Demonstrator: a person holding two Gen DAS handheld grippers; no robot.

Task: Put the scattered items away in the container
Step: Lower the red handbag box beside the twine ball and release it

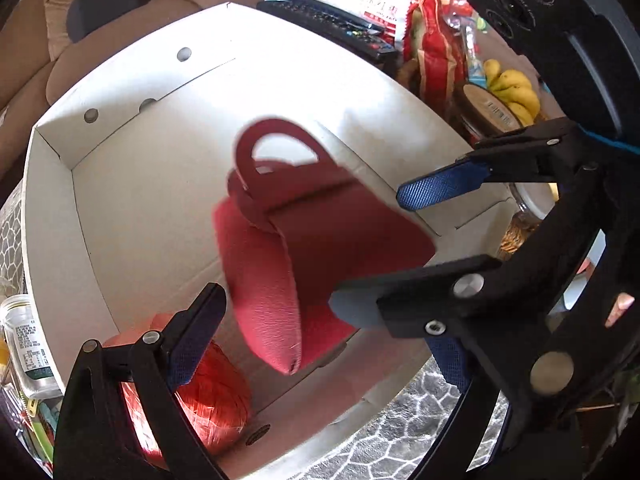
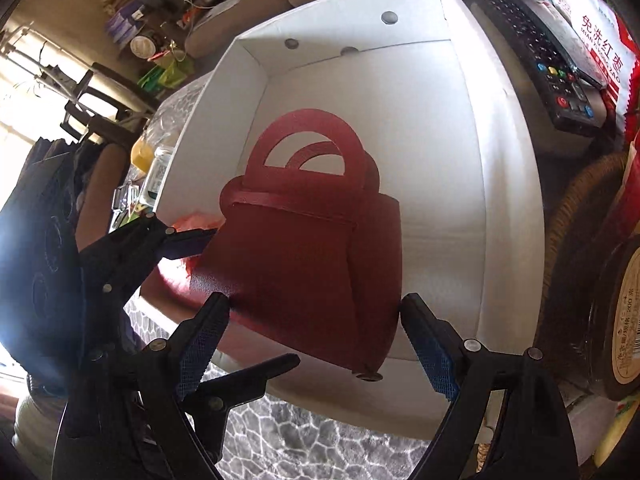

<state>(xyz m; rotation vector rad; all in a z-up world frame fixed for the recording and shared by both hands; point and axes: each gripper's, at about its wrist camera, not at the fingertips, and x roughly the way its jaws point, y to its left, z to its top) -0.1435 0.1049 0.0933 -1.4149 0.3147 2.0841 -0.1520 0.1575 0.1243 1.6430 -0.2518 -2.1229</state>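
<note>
A red handbag-shaped gift box hangs over the open white cardboard box. In the right wrist view the red gift box sits between my right gripper's spread fingers, which stand at its lower corners; no clear pinch shows. My left gripper is open beside the gift box, above a red-orange spool of string lying in the white box's near corner. The right gripper also shows in the left wrist view, blue pads apart. The left gripper shows at the left of the right wrist view.
A black remote control lies beyond the box. Snack bags, bananas and a round tin crowd the right side. A jar stands left of the box. The table has a grey stone-pattern top.
</note>
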